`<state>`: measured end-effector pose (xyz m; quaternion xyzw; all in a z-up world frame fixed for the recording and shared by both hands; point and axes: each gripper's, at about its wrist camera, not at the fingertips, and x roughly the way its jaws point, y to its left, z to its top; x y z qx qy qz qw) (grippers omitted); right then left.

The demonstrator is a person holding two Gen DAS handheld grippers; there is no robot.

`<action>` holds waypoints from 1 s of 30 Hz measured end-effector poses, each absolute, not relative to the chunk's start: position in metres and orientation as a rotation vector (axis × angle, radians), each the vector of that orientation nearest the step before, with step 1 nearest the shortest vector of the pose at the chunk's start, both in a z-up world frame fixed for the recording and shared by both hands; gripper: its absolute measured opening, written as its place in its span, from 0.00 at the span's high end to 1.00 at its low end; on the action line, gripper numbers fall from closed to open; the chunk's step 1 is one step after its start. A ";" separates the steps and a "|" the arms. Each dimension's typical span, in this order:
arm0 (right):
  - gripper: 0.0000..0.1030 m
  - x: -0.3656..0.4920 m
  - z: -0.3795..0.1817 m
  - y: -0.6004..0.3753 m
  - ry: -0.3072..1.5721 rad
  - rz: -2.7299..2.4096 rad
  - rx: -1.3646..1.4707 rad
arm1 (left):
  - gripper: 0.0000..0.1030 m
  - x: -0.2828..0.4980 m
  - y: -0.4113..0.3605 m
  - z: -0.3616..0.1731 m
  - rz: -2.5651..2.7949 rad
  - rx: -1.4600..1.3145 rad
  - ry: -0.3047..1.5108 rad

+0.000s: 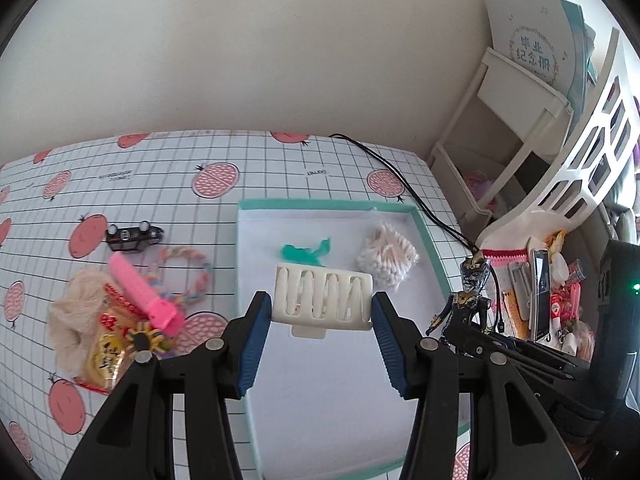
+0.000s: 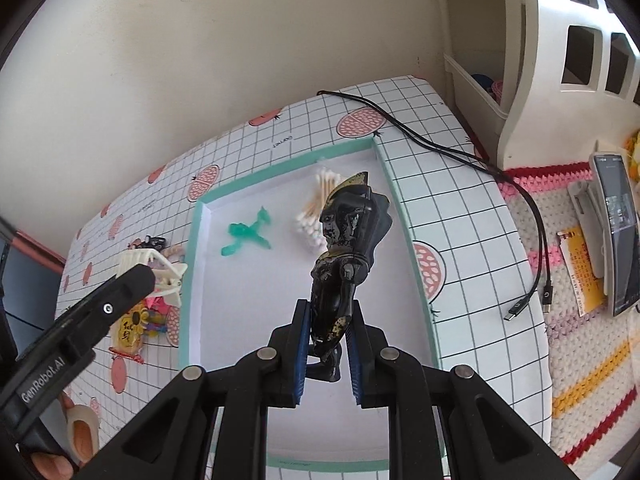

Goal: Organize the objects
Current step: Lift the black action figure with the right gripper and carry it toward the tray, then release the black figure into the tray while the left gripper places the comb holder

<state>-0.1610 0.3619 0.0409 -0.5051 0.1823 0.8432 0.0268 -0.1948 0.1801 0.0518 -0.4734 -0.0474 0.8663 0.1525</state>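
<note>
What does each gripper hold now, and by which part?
The left gripper holds the white hair claw clip by its two ends. The right gripper holds the black figurine by its legs.

left claw (image 1: 322, 316): clamped, raised | right claw (image 2: 328, 344): clamped, raised

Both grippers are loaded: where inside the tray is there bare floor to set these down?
Bare floor fills the tray's near half, below the green figure and cotton swabs. The far end is taken by those two. Left of the tray, the pink comb pile crowds the table.
</note>
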 end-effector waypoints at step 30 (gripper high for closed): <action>0.82 -0.184 -0.002 0.351 0.441 2.522 -1.686 | 0.48 -0.232 0.197 -0.012 2.454 -1.480 -0.133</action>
